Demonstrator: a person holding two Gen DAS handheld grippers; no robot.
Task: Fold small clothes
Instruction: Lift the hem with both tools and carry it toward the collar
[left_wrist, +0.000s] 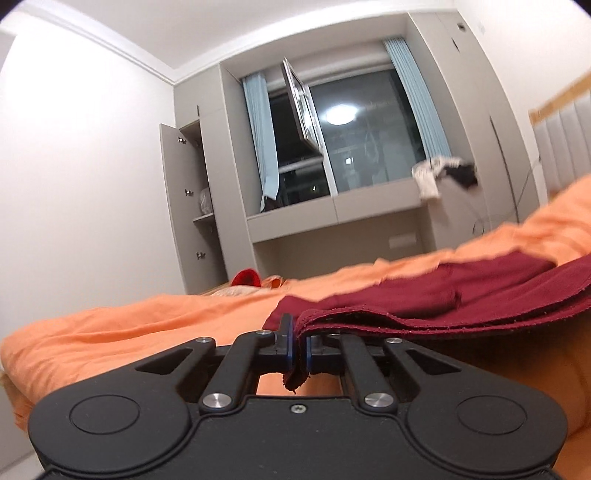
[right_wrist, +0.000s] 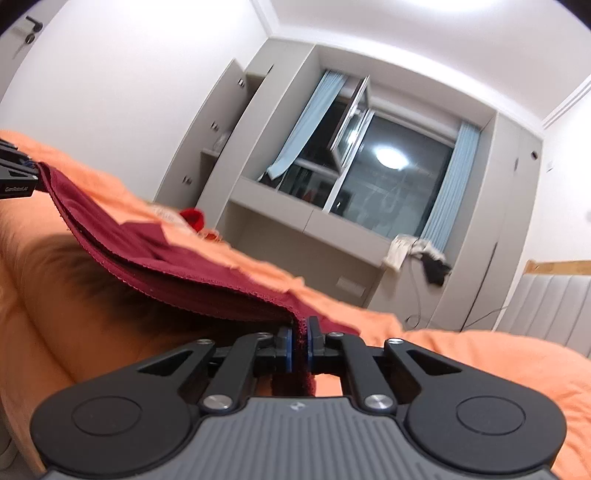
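The dark red garment (left_wrist: 424, 295) runs out of the left wrist view at the right edge, so its full shape cannot be told. Its pinched corner is hidden between the closed pads of the right gripper (right_wrist: 300, 345). The left gripper (right_wrist: 16, 177) is cut by the frame edge. The clothes on the sill (left_wrist: 443, 173) are blurred.

Two grippers: left gripper (left_wrist: 298, 350) and right gripper (right_wrist: 300, 345), each with two fingers. One maroon garment (left_wrist: 424, 299), its lifted edge showing several stacked layers; the exact layer count cannot be told. One bed (left_wrist: 147, 325) with one orange cover. One red item (left_wrist: 246, 277) at the bed's far end. One window (left_wrist: 354, 147) with two blue curtains (left_wrist: 260, 136). One open cabinet door (left_wrist: 181, 206) bearing three hinges. One pile of white and black clothes (left_wrist: 443, 175) on the ledge.
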